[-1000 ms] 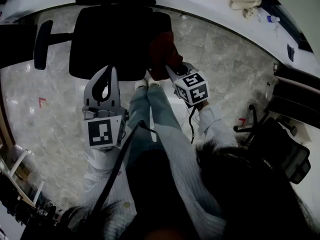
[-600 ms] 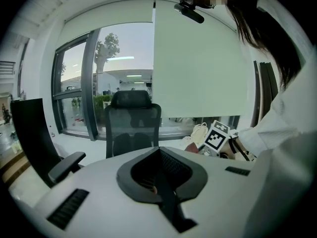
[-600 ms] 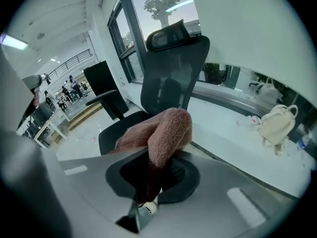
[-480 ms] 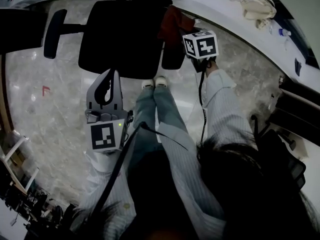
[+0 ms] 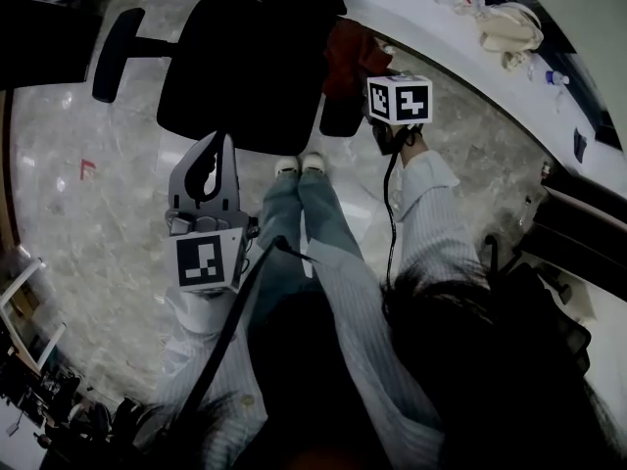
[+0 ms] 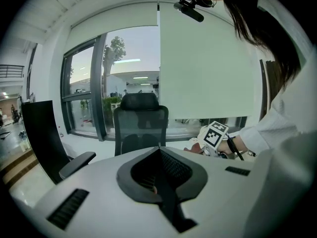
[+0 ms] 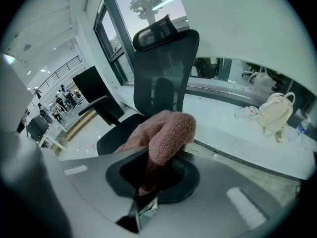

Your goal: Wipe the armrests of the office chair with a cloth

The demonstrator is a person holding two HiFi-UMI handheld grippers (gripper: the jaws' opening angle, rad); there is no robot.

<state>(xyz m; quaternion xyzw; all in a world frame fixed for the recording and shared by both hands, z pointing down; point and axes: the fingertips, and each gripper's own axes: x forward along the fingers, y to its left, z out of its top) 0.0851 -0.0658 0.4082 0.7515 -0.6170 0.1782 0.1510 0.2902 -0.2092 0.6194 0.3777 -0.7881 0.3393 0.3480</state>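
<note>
A black office chair (image 5: 250, 71) stands in front of me, its left armrest (image 5: 116, 52) bare. On the right armrest (image 5: 336, 117) lies a reddish-pink cloth (image 5: 348, 52). My right gripper (image 5: 370, 78) is shut on that cloth (image 7: 166, 133), which bulges out of the jaws and hides the armrest in the right gripper view. My left gripper (image 5: 217, 148) hangs before the seat's front edge, shut and holding nothing. From the left gripper view I see the chair's back (image 6: 141, 123), the left armrest (image 6: 77, 163) and the right gripper's marker cube (image 6: 215, 134).
The floor is grey marble; the person's shoes (image 5: 299, 164) stand just before the seat. A white ledge (image 5: 421, 13) runs behind the chair with a beige bag (image 5: 509, 23) and a bottle (image 5: 556, 78). Another dark chair (image 5: 549, 302) stands at the right.
My right gripper has carried the cloth forward, from beside the seat's front to over the right armrest. The left gripper has stayed put.
</note>
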